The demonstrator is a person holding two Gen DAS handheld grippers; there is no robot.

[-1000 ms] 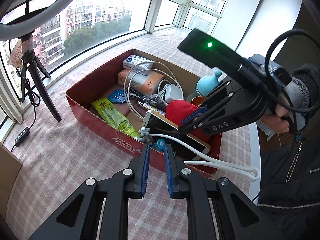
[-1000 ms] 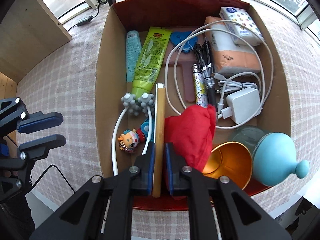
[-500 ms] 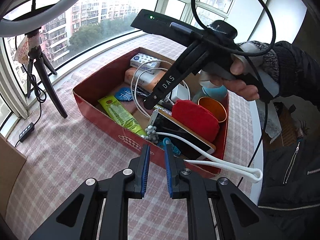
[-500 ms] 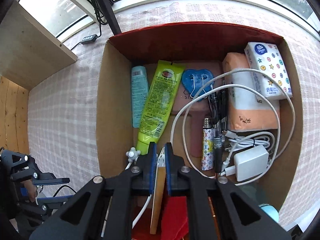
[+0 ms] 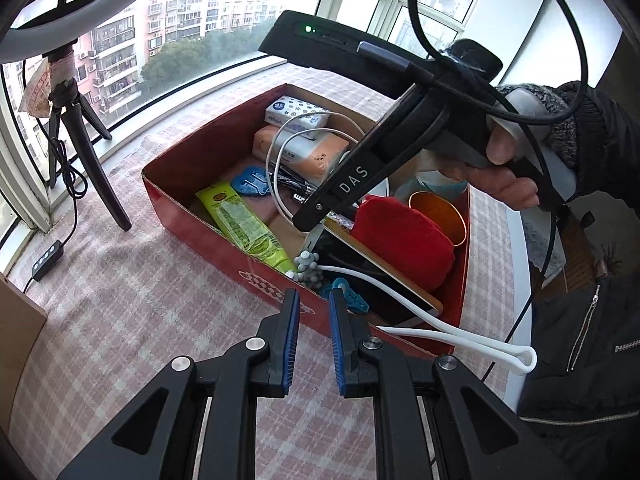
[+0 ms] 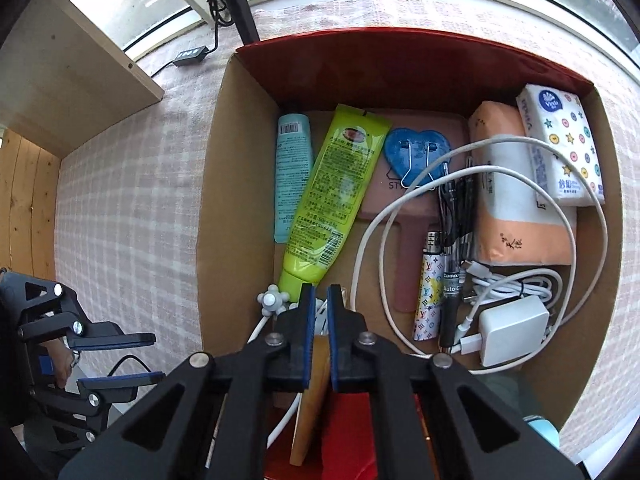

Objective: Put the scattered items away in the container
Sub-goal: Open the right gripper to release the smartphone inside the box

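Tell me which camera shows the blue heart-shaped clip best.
The right wrist view: it looks straight down into the box, so the blue heart clip shows whole, wire handles included. The left wrist view catches it at a slant, smaller, partly crossed by the white cable.

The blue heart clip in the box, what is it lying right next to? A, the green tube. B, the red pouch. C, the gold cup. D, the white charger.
A: the heart clip lies beside the green tube's flat end, far from the charger.
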